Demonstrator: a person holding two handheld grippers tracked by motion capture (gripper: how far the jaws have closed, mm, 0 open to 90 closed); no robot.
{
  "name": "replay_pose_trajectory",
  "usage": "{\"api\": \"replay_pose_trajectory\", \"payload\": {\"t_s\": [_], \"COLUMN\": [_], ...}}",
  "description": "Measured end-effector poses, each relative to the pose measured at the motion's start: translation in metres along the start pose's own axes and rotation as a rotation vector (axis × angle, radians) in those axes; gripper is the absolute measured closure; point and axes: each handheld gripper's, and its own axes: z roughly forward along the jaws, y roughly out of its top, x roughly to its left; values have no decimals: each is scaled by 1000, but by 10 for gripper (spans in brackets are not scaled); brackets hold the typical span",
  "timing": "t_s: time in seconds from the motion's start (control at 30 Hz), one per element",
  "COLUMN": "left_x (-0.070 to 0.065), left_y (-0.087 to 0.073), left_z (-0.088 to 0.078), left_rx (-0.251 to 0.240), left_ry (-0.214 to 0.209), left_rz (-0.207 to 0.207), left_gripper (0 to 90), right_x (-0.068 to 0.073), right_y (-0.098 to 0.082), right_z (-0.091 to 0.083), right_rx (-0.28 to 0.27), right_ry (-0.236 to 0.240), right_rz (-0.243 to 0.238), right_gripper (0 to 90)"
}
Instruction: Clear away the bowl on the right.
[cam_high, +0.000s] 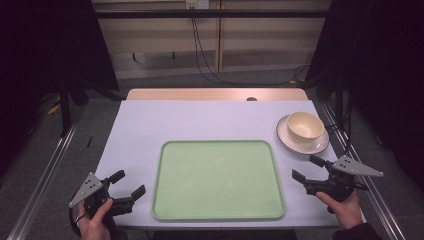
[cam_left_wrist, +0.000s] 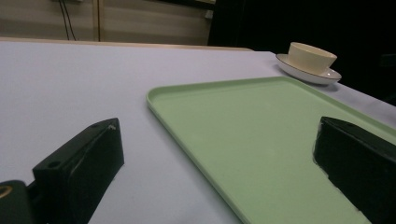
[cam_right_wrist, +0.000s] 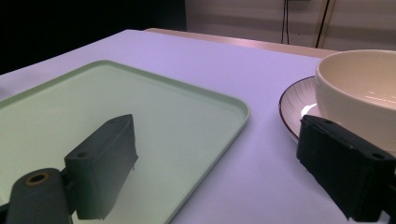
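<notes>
From above, both grippers, left (cam_high: 126, 183) and right (cam_high: 307, 168), have fingers apart beside the green tray (cam_high: 218, 180); the right gripper view shows the bowl (cam_right_wrist: 364, 93) on its plate (cam_right_wrist: 294, 105) close.

Tray (cam_high: 218, 180): pale green, rectangular, rounded corners, low raised rim; lies flat and bare between the two grippers. Its left edge is just beside the left gripper (cam_high: 131, 183), its right edge just beside the right gripper (cam_high: 308, 168). In the left gripper view one jaw stands over the table, the other over the tray.

Bowl (cam_high: 305, 125): cream, round, upright, nothing seen inside; stands on the plate, just ahead of the right gripper.

Plate (cam_high: 320, 144): cream, round, dark thin rim line, faint ribbing; flat on the table, near the tray's far right corner but apart from it.
</notes>
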Motion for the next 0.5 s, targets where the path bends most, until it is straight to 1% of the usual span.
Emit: {"api": "replay_pose_trajectory", "payload": {"t_s": [0.1,0.13,0.17,0.2,0.27,0.37,0.4,0.43,0.47,0.5], "left_x": [0,0,0,0,0,1,1,1,0,0], "left_y": [0,0,0,0,0,0,0,0,0,0], "left_z": [0,0,0,0,-1,-1,-1,-1,-1,-1], "left_rx": [0,-1,-1,-2,-3,-3,-1,-1,-2,-3], "left_ry": [2,3,4,6,8,7,7,7,-2,4], "left_rz": [0,-2,-4,-4,-2,-7,2,2,-1,-2], "left_gripper": [17,18,18,18,18,18,18,18,18,18], "right_x": [-2,-3,-3,-4,-4,-4,-4,-4,-4,-4], "right_y": [0,1,1,2,2,3,3,3,4,4], "right_z": [-3,-3,-3,-3,-3,-3,-2,-2,-2,-2], "right_rx": [-16,-8,-1,10,13,23,32,32,38,49], "right_ry": [3,0,9,20,18,19,27,27,27,30], "right_rz": [7,8,25,39,47,53,51,51,53,50], "right_gripper": [120,138,143,141,135,136,136,136,135,133]}}
